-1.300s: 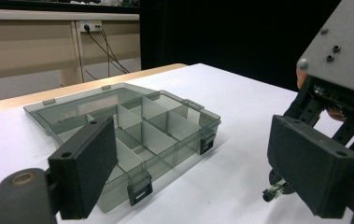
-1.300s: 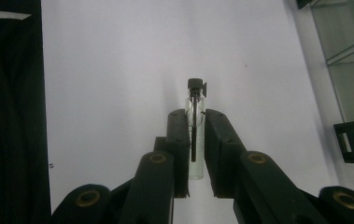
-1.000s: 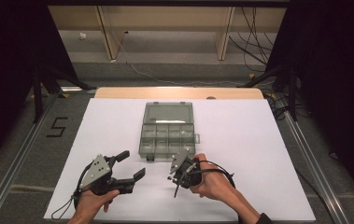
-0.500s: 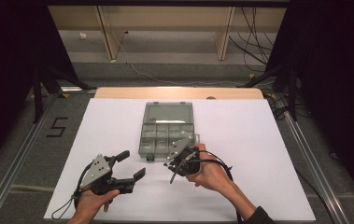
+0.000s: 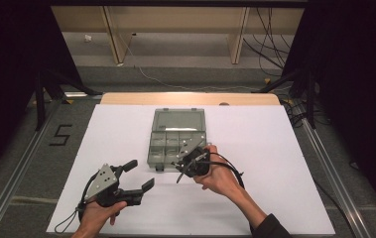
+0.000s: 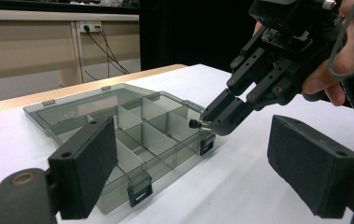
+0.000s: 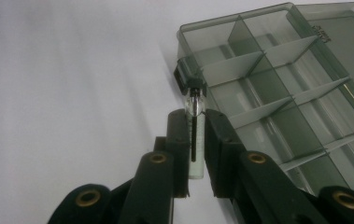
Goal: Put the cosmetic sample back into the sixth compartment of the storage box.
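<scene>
Plastic organiser box (image 5: 178, 139), smoky grey and see-through, is seen lying open near the middle of the white bench (image 5: 284, 163) in the high view, its lid folded back toward twelve o'clock and its divided compartments toward six o'clock. The right hand-held gripper (image 5: 188, 166) is held at the box's near right corner, at about five o'clock of it, tilted down toward the compartments. Its jaws are closed on a small clear vial (image 7: 195, 135) with a black cap, which is pinched lengthwise between the pads with the cap end sticking out past the tips, beside a black latch on the box's front wall. In the left gripper view the vial's cap (image 6: 194, 124) is seen poking from those jaws just above the box's edge. The left hand-held gripper (image 5: 138, 174) is held at about seven o'clock of the box, well apart from it, its jaws spread wide with nothing between them.
</scene>
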The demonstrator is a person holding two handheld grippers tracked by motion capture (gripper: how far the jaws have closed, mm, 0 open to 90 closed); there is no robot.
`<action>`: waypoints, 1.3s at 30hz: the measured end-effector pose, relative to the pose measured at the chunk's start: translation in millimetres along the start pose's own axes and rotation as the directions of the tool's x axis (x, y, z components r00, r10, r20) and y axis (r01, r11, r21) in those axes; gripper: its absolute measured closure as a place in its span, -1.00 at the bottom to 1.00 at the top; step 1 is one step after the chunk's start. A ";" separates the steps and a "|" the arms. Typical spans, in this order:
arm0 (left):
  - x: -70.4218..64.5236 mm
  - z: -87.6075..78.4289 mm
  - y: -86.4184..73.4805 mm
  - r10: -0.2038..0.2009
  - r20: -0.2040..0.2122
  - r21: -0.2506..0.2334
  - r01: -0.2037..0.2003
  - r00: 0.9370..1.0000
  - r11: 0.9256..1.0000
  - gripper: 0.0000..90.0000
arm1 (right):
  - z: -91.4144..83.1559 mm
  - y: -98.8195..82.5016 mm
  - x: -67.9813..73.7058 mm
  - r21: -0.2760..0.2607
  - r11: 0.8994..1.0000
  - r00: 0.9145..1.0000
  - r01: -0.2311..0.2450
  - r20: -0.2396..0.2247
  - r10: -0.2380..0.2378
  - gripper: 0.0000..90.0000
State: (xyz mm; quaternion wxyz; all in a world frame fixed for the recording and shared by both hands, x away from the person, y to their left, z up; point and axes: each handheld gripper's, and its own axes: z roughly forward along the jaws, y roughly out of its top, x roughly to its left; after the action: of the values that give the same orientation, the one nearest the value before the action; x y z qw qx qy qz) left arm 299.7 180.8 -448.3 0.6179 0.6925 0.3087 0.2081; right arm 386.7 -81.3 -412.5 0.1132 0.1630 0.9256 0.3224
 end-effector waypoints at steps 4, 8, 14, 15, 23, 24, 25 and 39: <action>-0.1 0.2 -0.1 0.000 0.000 0.002 0.000 1.000 1.000 -0.65 | 1.7 2.9 -2.9 -0.016 1.000 1.000 -0.019 0.009 0.019 0.80; 0.3 0.3 0.0 -0.002 0.000 -0.001 0.002 1.000 1.000 -0.65 | 5.6 8.0 -5.1 -0.029 0.999 0.999 -0.033 0.009 0.034 0.80; 0.0 0.5 -0.1 -0.002 0.000 0.001 0.002 1.000 1.000 -0.65 | 11.3 11.8 -11.2 -0.052 0.997 0.998 -0.063 0.019 0.064 0.80; 0.0 0.7 -0.3 -0.003 0.000 0.002 0.003 1.000 1.000 -0.65 | 12.3 12.1 -12.0 -0.053 0.997 0.998 -0.064 0.023 0.066 0.80; -0.1 1.9 -0.8 -0.006 0.008 -0.003 0.006 1.000 1.000 -0.65 | 18.4 11.3 -21.8 -0.072 0.994 0.995 -0.088 0.034 0.091 0.80; -0.3 1.1 -0.5 -0.005 0.001 0.006 0.005 1.000 1.000 -0.65 | 18.3 11.5 -22.9 -0.065 0.994 0.995 -0.093 0.025 0.095 0.80; -0.1 1.1 -0.4 -0.004 0.001 0.005 0.004 1.000 1.000 -0.65 | 19.2 11.5 -23.7 -0.067 0.994 0.995 -0.091 0.027 0.093 0.80; 0.1 1.1 -0.2 -0.003 0.000 0.004 0.003 1.000 1.000 -0.65 | 27.7 12.0 -31.2 -0.089 0.988 0.991 -0.127 0.026 0.129 0.80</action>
State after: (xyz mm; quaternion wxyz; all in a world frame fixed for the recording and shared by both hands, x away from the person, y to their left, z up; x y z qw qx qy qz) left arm 300.4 180.1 -448.7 0.6169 0.6932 0.3102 0.2065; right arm 426.9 -68.6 -422.9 0.1139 0.2222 0.8963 0.3664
